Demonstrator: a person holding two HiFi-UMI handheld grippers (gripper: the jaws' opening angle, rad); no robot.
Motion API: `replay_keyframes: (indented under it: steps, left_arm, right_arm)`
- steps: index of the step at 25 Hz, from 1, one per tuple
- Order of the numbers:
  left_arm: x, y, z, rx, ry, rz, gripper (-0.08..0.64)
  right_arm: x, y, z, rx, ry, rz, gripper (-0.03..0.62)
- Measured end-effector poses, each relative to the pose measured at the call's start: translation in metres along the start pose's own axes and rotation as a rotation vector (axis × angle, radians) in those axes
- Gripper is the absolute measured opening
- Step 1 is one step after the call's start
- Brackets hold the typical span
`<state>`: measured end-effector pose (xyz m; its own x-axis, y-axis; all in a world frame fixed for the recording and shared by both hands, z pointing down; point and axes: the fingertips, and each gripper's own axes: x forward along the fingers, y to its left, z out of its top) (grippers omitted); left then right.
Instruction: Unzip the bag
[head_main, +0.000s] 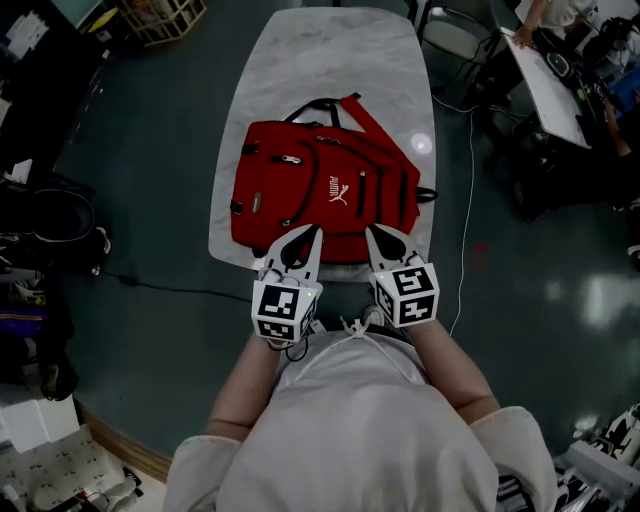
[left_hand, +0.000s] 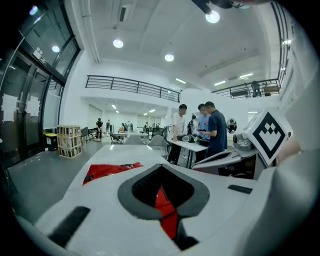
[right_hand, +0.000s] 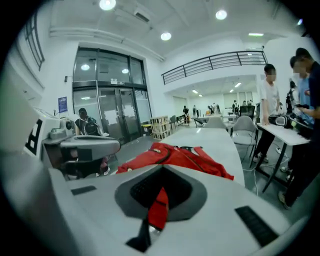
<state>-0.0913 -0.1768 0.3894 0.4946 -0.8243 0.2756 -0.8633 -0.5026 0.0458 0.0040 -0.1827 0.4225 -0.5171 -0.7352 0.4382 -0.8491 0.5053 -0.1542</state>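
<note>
head view: red bag (head_main: 320, 190) lies flat on the pale table (head_main: 330, 60), straps toward the far end. the zip lines on its top face look closed, so nothing inside it shows. left gripper (head_main: 308, 238) and right gripper (head_main: 378, 238) sit side by side over the bag's near edge, tips pointing away from the person. this is the only view that gives the whole bag and both tools at once.

left gripper view: tongs are together, with only a thin slit between them. red shows through that slit and the window behind it. i cannot tell any fabric to be pinched. the bag lies lower left on the table. the right tool's marker cube (left_hand: 270, 135) fills the right side. people (left_hand: 207, 127) stand at a desk beyond, which the head view does not show this way.

right gripper view: tongs are pressed together here too, with a red strip visible through the gap and nothing seen clamped. the bag lies just ahead on the table. a slatted crate (right_hand: 160, 125) stands on the floor further off, its contents not readable.
</note>
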Motion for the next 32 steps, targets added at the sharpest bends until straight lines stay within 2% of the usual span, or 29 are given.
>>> replay_keyframes:
  steps: [5, 9, 13, 22, 32]
  left_arm:
    - [-0.010, -0.002, 0.044, 0.018, -0.082, -0.015, 0.020]
    - [-0.013, -0.004, 0.059, 0.023, -0.118, -0.027, 0.020]
    - [-0.014, -0.002, 0.060, 0.014, -0.146, -0.008, 0.020]
    - [-0.017, 0.000, 0.060, 0.006, -0.135, -0.008, 0.020]
    - [-0.015, -0.008, 0.057, -0.006, -0.122, -0.034, 0.020]
  right_arm:
    - [-0.015, 0.014, 0.043, -0.020, -0.113, 0.017, 0.026]
    - [-0.020, 0.022, 0.059, -0.028, -0.151, 0.030, 0.026]
    - [-0.020, 0.028, 0.061, -0.003, -0.151, 0.054, 0.026]
    - [-0.017, 0.030, 0.056, -0.036, -0.126, 0.035, 0.026]
    - [-0.019, 0.026, 0.050, -0.022, -0.119, 0.026, 0.025]
